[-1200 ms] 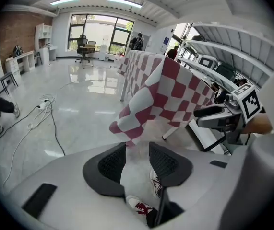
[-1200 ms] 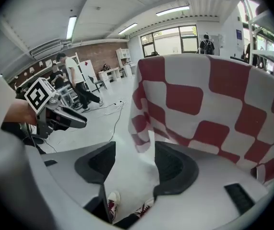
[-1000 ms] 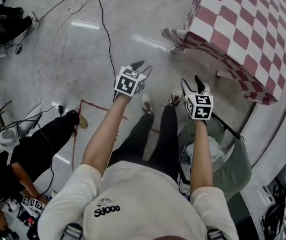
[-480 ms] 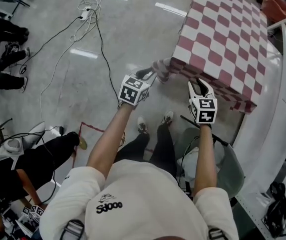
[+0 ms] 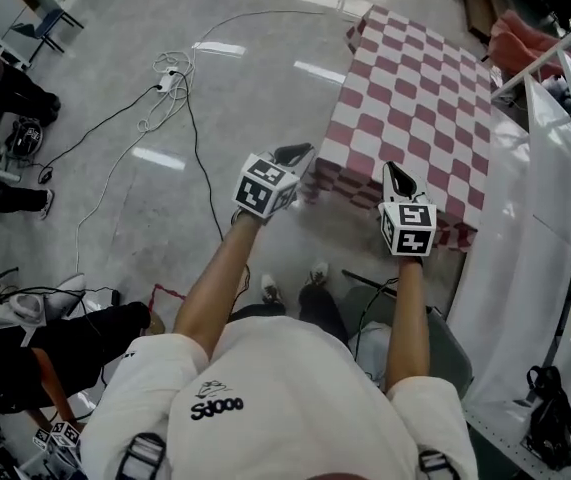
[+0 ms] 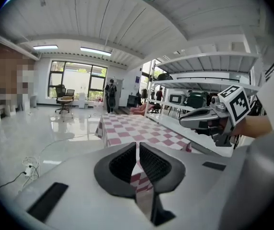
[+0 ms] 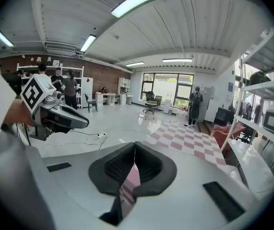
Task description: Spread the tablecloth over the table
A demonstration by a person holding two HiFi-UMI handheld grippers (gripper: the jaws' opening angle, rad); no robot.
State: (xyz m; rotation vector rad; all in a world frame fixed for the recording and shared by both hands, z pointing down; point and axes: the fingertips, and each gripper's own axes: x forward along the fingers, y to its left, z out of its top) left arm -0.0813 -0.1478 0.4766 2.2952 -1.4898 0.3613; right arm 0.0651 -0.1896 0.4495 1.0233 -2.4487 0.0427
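left gripper (image 5: pixel 293 154), right gripper (image 5: pixel 397 176), closing on tablecloth (image 5: pixel 415 78)

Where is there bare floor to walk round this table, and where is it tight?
Bare: the floor between the cables and the tablecloth's left side. Tight: its right side lies close along the white shelves, and a chair stands by its near edge. People crowd the far left.

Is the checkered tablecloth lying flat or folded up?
Spread: the tablecloth shows its full checked face flat, edges hanging at the sides.
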